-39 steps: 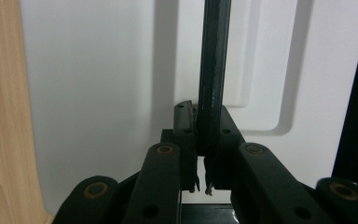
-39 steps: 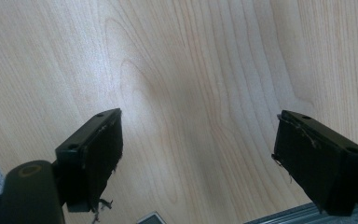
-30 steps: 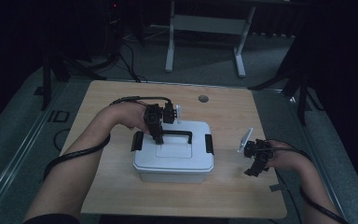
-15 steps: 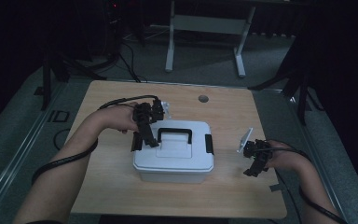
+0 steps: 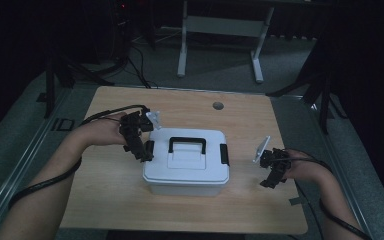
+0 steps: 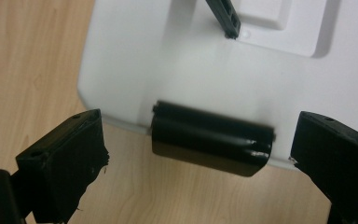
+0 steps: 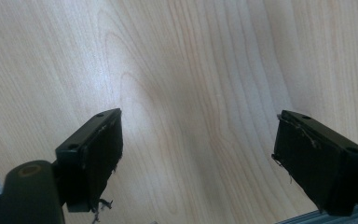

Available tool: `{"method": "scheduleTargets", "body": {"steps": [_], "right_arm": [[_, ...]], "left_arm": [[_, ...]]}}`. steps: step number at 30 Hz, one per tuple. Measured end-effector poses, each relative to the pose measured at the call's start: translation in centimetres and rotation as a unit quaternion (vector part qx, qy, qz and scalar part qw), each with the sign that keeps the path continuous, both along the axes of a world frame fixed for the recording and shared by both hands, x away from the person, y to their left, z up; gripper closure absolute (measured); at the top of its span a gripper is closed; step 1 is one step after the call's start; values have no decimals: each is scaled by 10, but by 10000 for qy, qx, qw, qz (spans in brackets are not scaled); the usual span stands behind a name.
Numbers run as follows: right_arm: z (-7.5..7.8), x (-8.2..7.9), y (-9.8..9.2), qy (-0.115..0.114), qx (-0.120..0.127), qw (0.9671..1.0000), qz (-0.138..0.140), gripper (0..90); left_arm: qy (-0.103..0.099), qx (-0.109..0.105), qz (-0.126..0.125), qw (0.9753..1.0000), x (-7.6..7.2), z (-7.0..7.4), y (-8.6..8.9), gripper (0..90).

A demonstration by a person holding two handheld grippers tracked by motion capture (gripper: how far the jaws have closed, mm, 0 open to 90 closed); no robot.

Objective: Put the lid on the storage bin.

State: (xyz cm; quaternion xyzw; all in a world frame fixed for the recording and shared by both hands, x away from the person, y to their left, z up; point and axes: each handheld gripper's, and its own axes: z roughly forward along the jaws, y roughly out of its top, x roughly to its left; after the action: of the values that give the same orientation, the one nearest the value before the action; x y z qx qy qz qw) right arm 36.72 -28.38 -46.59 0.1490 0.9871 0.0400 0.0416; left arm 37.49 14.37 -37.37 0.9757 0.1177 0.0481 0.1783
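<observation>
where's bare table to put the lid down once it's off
Widest free patch: the far strip of table behind the box, up to the small round hole. The near strip in front of the box is bare too. Crowded: the box's left end, where the left gripper brackets the latch, and its right side by the right gripper.

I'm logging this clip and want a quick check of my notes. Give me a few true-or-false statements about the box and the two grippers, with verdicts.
1. The white box has its lid on, with a black handle on top. True.
2. The left gripper is clamped shut on the handle. False: its jaws stand open on either side of the black latch at the box's left end.
3. The right gripper is open over the bare wooden table, apart from the box. True.
4. The box has a latch at one end only. False: a second latch sits at the right end.
</observation>
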Motion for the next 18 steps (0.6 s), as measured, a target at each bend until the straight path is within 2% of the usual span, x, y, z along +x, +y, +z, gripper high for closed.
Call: {"method": "scheduleTargets", "body": {"steps": [3, 6, 8, 10, 14, 15, 18], "right_arm": [[2, 0, 0, -35, 42, 10000, -23, 152], [3, -1, -1, -40, 51, 10000, -37, 152], [2, -1, -1, -33, 48, 10000, -36, 152], [3, -1, 0, -64, 55, 10000, -37, 152], [5, -1, -1, -84, 68, 9999, -44, 152], [5, -1, -1, -94, 72, 9999, -50, 152], [5, -1, -2, -118, 66, 9999, -80, 152]], "left_arm": [[58, -89, 79, 9999, -3, -2, 8, 27], [115, -125, 198, 9997, -8, -8, 25, 27], [115, -125, 198, 9997, -8, -8, 25, 27], [149, -160, 273, 9994, -13, -16, 41, 27], [80, -168, 311, 9993, -19, -20, 49, 27], [22, -284, 318, 9991, -23, -22, 54, 27], [61, -424, 374, 9984, -29, -25, 62, 27]]}}
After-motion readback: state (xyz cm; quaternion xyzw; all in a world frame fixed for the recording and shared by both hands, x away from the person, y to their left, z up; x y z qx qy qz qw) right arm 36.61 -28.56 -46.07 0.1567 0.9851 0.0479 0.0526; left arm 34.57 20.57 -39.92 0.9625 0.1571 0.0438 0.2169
